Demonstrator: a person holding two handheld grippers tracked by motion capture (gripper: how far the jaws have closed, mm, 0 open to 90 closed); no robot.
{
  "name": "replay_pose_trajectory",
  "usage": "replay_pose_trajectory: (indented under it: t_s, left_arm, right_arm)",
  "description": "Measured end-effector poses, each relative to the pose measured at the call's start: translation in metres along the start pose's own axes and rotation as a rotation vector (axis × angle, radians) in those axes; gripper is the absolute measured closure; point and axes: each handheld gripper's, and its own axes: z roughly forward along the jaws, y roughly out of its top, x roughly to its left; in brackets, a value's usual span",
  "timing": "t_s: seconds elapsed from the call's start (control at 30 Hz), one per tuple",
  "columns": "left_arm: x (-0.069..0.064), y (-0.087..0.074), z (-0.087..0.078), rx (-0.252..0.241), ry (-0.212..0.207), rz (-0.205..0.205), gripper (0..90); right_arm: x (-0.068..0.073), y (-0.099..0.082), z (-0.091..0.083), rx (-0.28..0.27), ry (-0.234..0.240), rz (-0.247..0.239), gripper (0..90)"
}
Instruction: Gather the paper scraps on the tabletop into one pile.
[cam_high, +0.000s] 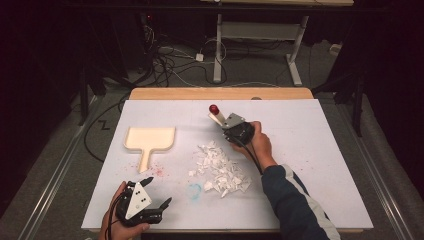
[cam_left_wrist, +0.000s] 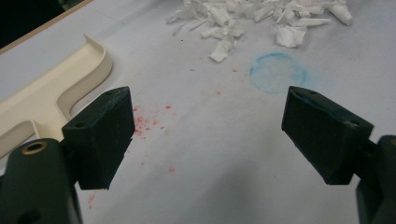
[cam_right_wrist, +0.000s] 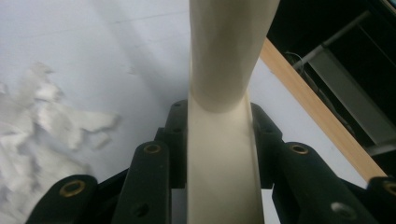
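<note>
A pile of torn white paper scraps lies in the middle of the white board. Just behind the pile, my right gripper is shut on a cream handle with a red end that points up and away. In the right gripper view that handle runs straight up between the jaws of the right gripper, with the scraps to its left. A cream dustpan lies flat at the left. My left gripper rests open at the near left edge. Its jaws stand wide apart over bare board, with the left gripper holding nothing.
A blue ring stain and red specks mark the board between the left gripper and the scraps. The dustpan lies just beyond the left jaw. The table's wooden edge runs along the back; cables and a desk frame lie beyond.
</note>
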Motion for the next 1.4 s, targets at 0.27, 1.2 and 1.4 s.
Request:
replay_pose_trajectory:
  t_s: [0.27, 1.2, 1.4]
  left_arm:
    - [0.001, -0.001, -0.002, 0.003, 0.009, -0.011, 16.3]
    - [-0.003, 0.0, -0.002, 0.018, -0.02, -0.006, 16.3]
    - [-0.001, -0.001, 0.0, 0.018, -0.017, -0.005, 16.3]
  right_arm:
    - [0.038, 0.012, -0.004, -0.084, 0.192, -0.143, 67.6]
    - [0.034, -0.034, -0.097, -0.249, 0.502, -0.334, 67.9]
    - [0.021, -0.037, -0.105, -0.277, 0.424, -0.215, 67.9]
